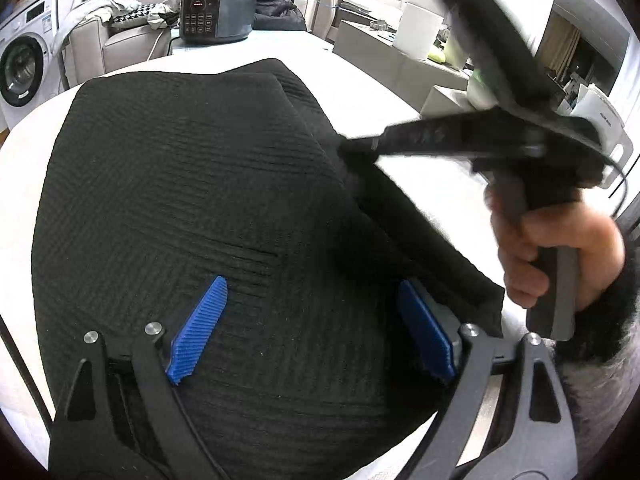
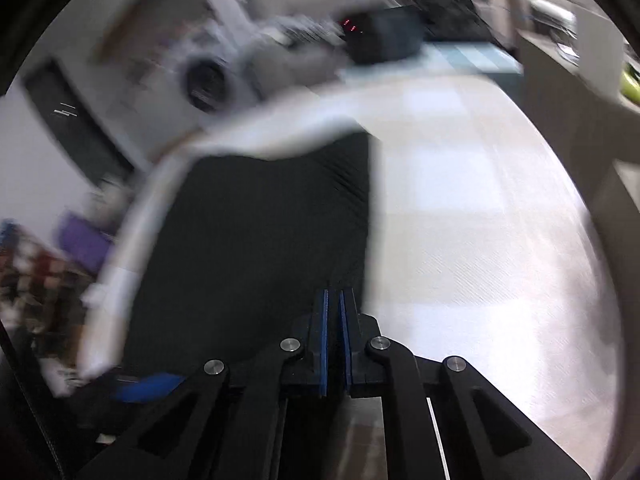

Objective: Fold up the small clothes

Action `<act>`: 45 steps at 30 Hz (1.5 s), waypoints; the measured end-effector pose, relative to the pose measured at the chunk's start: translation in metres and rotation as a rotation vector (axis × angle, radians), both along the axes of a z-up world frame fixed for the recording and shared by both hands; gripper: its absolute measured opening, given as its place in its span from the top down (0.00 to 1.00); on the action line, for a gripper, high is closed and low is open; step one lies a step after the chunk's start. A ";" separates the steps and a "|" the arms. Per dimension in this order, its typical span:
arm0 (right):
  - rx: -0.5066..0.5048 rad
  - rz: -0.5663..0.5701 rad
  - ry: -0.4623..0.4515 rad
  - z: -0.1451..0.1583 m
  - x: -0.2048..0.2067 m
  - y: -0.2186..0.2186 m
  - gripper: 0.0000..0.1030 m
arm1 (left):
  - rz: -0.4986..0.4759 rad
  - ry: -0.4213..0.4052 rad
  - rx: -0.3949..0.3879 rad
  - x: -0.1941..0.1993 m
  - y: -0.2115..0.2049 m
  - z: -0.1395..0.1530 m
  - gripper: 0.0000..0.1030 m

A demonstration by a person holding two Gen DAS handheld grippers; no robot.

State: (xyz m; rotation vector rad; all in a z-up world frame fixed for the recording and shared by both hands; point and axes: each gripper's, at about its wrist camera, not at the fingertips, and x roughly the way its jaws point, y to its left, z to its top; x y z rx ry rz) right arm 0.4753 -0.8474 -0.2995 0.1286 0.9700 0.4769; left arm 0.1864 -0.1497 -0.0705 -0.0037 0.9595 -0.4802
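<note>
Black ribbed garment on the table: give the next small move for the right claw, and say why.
Probably carry the pinched edge across onto the black ribbed garment. The right claw looks shut on the right flap, lifted off the white table, while the left claw stands open over the near end.

Both my wrist cameras look steeply down, close over the black cloth (image 1: 200,200) on the bench (image 2: 480,220); both share the cooker (image 1: 216,12) at 12 o'clock.

The right gripper's (image 2: 334,344) blue pads were pressed nearly together over the black ribbed knit garment (image 2: 256,240), which lay on a white table (image 2: 480,220).
</note>
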 end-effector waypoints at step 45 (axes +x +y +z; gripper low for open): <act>0.197 0.169 0.087 -0.007 0.015 0.002 0.77 | 0.401 0.033 -0.103 0.024 0.183 -0.015 0.28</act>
